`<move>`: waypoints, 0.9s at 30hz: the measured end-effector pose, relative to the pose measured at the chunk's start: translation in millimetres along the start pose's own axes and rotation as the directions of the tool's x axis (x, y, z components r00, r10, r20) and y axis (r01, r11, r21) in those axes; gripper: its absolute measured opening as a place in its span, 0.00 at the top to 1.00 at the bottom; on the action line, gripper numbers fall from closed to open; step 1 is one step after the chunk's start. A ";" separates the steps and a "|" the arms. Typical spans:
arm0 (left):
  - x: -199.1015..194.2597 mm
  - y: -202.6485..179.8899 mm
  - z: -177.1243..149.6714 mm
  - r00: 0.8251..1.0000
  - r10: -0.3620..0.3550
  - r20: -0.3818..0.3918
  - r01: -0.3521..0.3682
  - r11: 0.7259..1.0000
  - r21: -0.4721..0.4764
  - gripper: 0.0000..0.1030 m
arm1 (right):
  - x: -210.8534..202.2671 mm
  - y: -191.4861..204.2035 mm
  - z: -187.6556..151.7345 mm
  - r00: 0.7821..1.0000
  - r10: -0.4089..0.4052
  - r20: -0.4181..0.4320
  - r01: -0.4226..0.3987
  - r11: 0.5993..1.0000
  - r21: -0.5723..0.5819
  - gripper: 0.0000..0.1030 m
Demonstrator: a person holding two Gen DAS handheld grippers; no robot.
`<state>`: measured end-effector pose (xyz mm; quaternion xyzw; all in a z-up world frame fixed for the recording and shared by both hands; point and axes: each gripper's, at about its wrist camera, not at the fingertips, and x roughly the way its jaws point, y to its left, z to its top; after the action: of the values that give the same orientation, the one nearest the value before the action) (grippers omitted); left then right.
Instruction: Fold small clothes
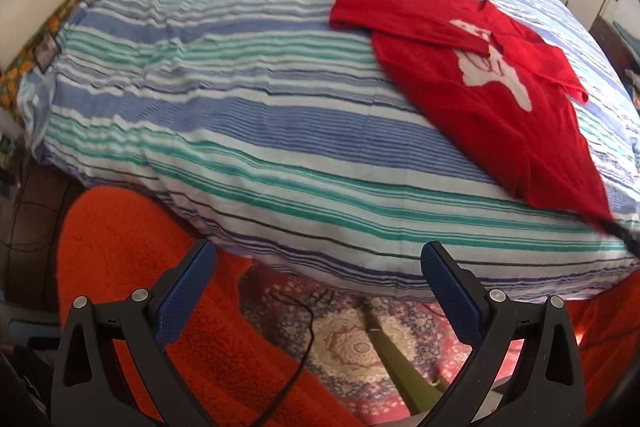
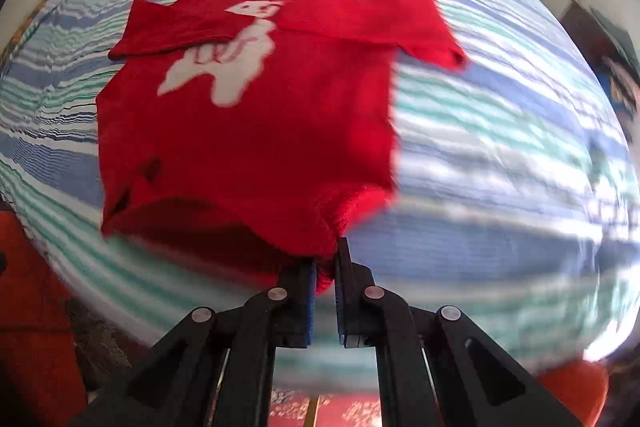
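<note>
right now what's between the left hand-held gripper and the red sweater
Only bare striped bedsheet lies between the open left hand-held gripper and the red sweater; the left wrist view shows it.

Red sweater [image 2: 260, 147] with white animal motif [image 2: 224, 59]; blue-green-white striped bedsheet [image 1: 240, 131].

Red sweater [image 2: 256, 131] lies flat, sleeves folded inward.

Striped bedsheet [image 1: 240, 131], blue/green/white, covers the bed w/ wrinkles. Orange fuzzy blanket [image 1: 132, 267] lies near left, below the bed edge. Patterned rug [image 1: 360, 339] on the floor near centre, black cable [image 1: 296, 347] across it. Floral cloth [image 1: 60, 15] along the far left edge by the wall.
</note>
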<state>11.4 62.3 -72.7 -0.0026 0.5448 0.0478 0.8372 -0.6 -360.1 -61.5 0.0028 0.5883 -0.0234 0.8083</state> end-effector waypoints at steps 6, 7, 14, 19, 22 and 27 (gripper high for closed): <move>-6.1 -26.5 0.6 0.999 -0.036 0.014 0.035 0.997 0.074 0.01 | 1.0 -42.6 -44.2 0.996 0.084 0.015 -0.085 0.970 0.228 0.86; -6.9 -28.6 0.3 0.999 -0.036 0.016 0.034 0.996 0.083 0.01 | -4.0 -47.8 -42.5 0.996 0.083 0.043 -0.092 0.962 0.259 0.86; -4.8 -13.4 1.7 0.997 -0.072 0.006 0.072 0.997 -0.011 0.01 | -27.8 -0.8 16.3 0.863 0.457 0.214 -0.491 0.859 0.145 0.34; -13.5 0.8 -1.9 0.997 -0.071 0.042 0.074 0.995 -0.063 0.01 | 29.6 69.3 77.4 0.829 0.552 0.084 -0.559 0.820 0.124 0.35; -14.6 11.5 -6.7 0.997 -0.067 0.046 0.071 0.994 -0.087 0.01 | 84.1 94.9 94.4 0.830 0.555 -0.065 -0.527 0.816 0.237 0.49; -8.4 41.7 -7.5 0.996 -0.078 0.044 0.085 0.976 -0.202 0.01 | 53.6 164.0 79.9 0.655 0.742 -0.146 -0.755 0.650 -0.083 0.54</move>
<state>-2.3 102.7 -66.0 -0.1096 0.5215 0.0690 0.8434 98.6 -200.7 -91.7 0.1911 0.5740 0.3527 0.7139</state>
